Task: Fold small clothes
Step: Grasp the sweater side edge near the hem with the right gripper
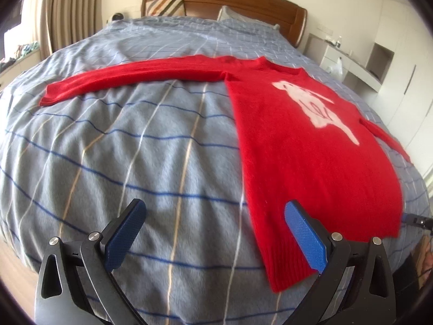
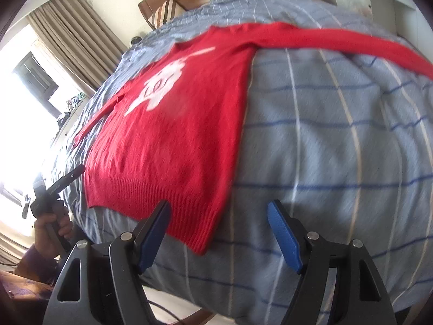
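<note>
One red sweater [image 1: 311,146] lies flat on the bed [image 1: 135,149], front side up, with one white figure [image 1: 316,105] knitted on the chest. Two sleeves are on show: one stretches straight out across the blue checked cover, the other angles off the far side of the body. The ribbed hem sits nearest the foot of the bed.

Left gripper [image 1: 213,233] hovers over the hem corner, its two blue pads spread wide, nothing between them pressed; one pad floats above the sweater's edge, the other over bare cover. Right gripper [image 2: 219,233] is the same story at the opposite hem corner: two pads parted, the hem corner showing in the gap, no pinch on the fabric.

In the right wrist view a hand [image 2: 51,233] grips the left tool's handle at the bed's edge. At the head end, one wooden headboard [image 1: 224,2], one striped cushion [image 1: 165,5] and one pillow [image 1: 235,16].
</note>
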Demonstrator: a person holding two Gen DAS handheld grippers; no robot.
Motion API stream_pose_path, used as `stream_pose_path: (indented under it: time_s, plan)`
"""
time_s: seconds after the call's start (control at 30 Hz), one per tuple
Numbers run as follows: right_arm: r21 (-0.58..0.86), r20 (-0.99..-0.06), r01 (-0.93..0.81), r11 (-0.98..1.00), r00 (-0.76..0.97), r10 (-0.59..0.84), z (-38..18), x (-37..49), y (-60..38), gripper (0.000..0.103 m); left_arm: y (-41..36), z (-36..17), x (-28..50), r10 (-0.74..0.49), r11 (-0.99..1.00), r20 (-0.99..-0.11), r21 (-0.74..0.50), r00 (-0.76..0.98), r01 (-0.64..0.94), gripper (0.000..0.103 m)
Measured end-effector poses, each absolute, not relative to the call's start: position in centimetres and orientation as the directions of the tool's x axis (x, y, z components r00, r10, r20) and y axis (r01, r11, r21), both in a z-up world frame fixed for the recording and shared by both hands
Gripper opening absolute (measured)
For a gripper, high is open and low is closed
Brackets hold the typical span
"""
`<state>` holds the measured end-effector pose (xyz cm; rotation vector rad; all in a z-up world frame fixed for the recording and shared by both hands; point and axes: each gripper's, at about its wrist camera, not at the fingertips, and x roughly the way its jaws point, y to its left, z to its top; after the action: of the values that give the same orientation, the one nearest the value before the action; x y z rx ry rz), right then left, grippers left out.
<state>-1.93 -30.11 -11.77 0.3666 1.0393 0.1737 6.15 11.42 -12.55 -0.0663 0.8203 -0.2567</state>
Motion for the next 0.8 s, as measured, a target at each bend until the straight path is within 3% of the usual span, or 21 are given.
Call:
stream_pose_path:
  time_s: [0.1,0.13,0.17,0.5,0.67,0.8]
  plan:
    - [0.397,-0.82,0.014,0.918,0.455,0.347,-13.2,-1.8,-29.1,0.044,10.7,-12.9,5.3,-0.25,0.966,-0.716,-0.138,0.652,0.219,0.102]
    - [0.393,-0.824,0.018,0.92,0.45,0.343,-13.4,-1.8,-29.1,0.017,10.6,-12.9,5.4,-0.256,0.965,-0.716,-0.146,0.65,0.22,0.102]
    - [0.392,-0.827,0.025,0.92,0.449,0.34,-13.6,-1.7,-29.1,0.004,10.4,-12.8,5.5,-0.263,0.963,-0.715,-0.155,0.648,0.22,0.102]
    - [0.416,-0.823,0.048,0.908,0.443,0.354,-14.2,-2.5,-30.8,0.007,10.8,-10.4,8.9,-0.21,0.977,-0.652,-0.114,0.728,0.18,0.102]
    - [0.45,-0.729,0.094,0.888,0.613,0.304,-7.7,-2.4,-37.6,0.036,11.6,-10.8,12.8,-0.182,0.983,-0.611,-0.102,0.77,0.152,0.102]
    - [0.523,-0.633,0.278,0.806,0.76,0.149,-3.9,-1.3,-48.8,0.053,12.2,-13.9,15.2,-0.146,0.989,-0.664,-0.088,0.733,0.117,0.103]
